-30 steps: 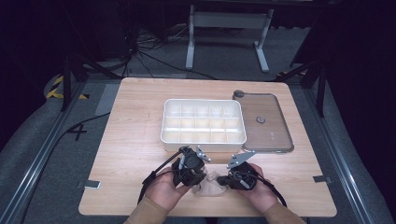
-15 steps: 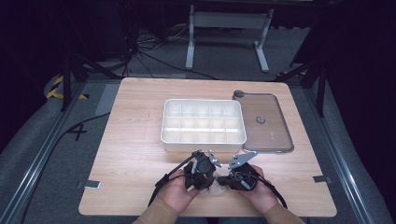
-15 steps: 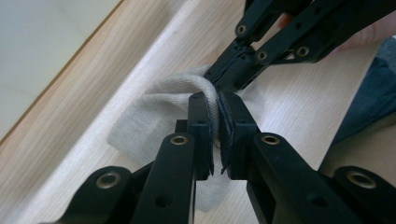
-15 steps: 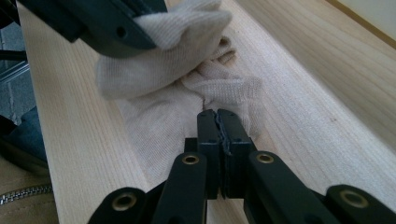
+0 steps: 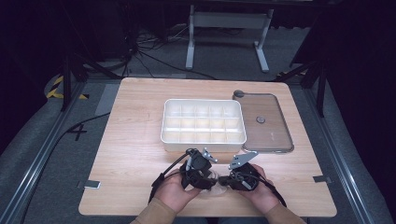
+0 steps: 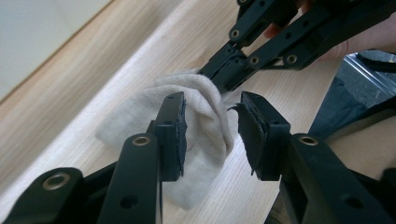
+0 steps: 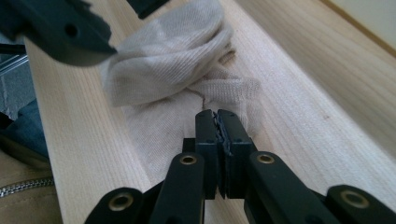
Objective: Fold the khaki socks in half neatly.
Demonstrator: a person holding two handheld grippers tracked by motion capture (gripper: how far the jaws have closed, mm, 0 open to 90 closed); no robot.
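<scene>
The left gripper (image 6: 210, 135) has just been opening its fingers, now released around a fold of the white sock (image 6: 205, 102), at the worktop's (image 5: 130, 140) 6 o'clock edge, while the right gripper (image 7: 217, 122) is clenched on the sock's other end, so the handover looks done.

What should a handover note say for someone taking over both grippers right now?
Left gripper: jaws have just been opening; the folded part of the white sock sits between them, apparently loose.
Right gripper: shut, seemingly pinching the sock's edge.
The sock lies bunched on the table near the front edge, in front of the white compartment box; its clear lid lies beside the box.
Done: sock partly folded over.
Left: probably finish the fold and place it; the box looks empty.
</scene>
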